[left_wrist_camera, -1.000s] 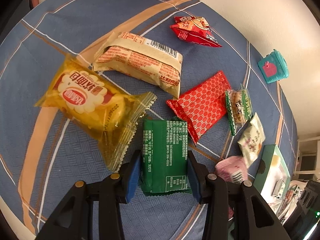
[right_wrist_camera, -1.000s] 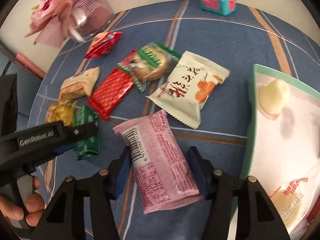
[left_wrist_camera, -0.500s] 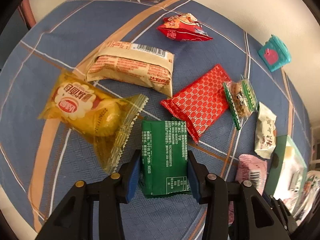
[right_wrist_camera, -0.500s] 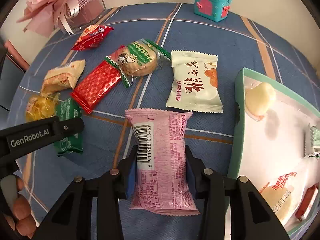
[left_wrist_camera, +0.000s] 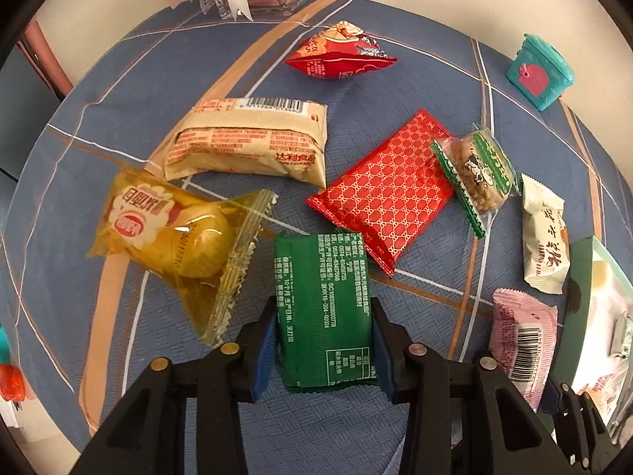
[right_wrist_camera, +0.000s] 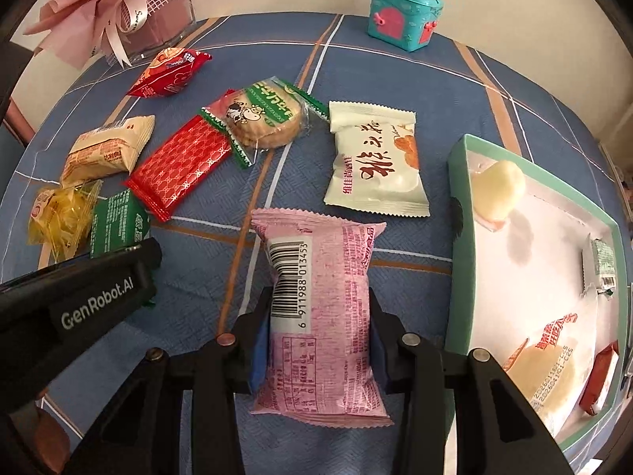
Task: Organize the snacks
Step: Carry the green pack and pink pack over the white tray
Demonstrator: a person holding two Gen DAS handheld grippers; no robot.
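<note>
Right wrist view showing box (right_wrist_camera: pixel 459 245) interior, right tongs (right_wrist_camera: pixel 314 350) squeezing pink packet (right_wrist_camera: pixel 316 308), left tongs (left_wrist_camera: pixel 324 350) gripping green packet (left_wrist_camera: pixel 322 304).

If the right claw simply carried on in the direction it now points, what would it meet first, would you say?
Probably the cream snack packet, lying past the far end of the pink packet that the right claw grips; the steep downward angle makes depth uncertain.
</note>
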